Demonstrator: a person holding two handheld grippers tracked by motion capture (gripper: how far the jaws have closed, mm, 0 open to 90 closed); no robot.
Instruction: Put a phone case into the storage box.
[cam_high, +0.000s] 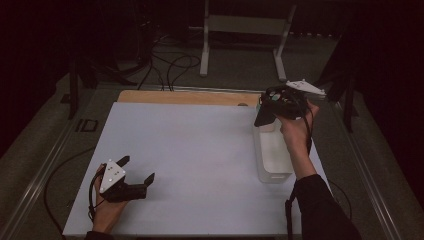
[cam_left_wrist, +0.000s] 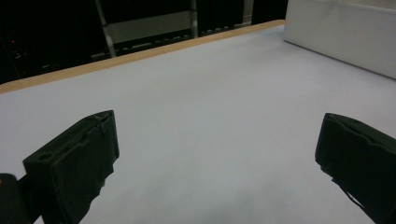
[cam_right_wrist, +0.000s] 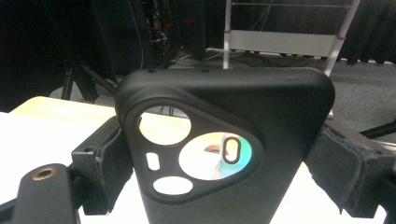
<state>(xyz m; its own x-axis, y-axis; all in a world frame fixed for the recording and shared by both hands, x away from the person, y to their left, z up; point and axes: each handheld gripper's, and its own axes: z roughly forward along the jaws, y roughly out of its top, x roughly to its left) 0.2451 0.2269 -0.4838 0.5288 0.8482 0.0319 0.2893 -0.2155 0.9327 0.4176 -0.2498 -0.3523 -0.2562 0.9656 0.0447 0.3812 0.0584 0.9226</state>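
While the high view looks down on the white table (cam_high: 200, 165), the right gripper (cam_high: 264, 116) is held up at the far right corner, its jaws pointing down and clamped on a black case (cam_high: 263, 118) that hangs just above the far end of a white box (cam_high: 274, 155). The person's right hand (cam_high: 295, 127) wraps the gripper from behind, and a dark sleeve (cam_high: 320, 210) runs back toward the near edge. Well apart from it, at the near left corner, the left gripper (cam_high: 137, 172) is held low over the bare table by the left hand (cam_high: 107, 210), its jaws spread wide and pointing toward the middle of the table, with nothing between them. From the left gripper view, the left gripper (cam_left_wrist: 217, 154) shows its two black jaws far apart at the bottom corners with bare table (cam_left_wrist: 210, 116) between and ahead of them; the box (cam_left_wrist: 341, 37) lies well ahead to the upper right, and a wooden strip (cam_left_wrist: 140, 55) edges the table beyond. From the right gripper view, the right gripper (cam_right_wrist: 212, 158) has its padded jaws pressed against the two side edges of the case (cam_right_wrist: 261, 121), which stands upright between them with its back toward the camera, showing a rounded three-cornered opening with several smaller cutouts; a white frame (cam_right_wrist: 285, 42) stands on the floor farther off.
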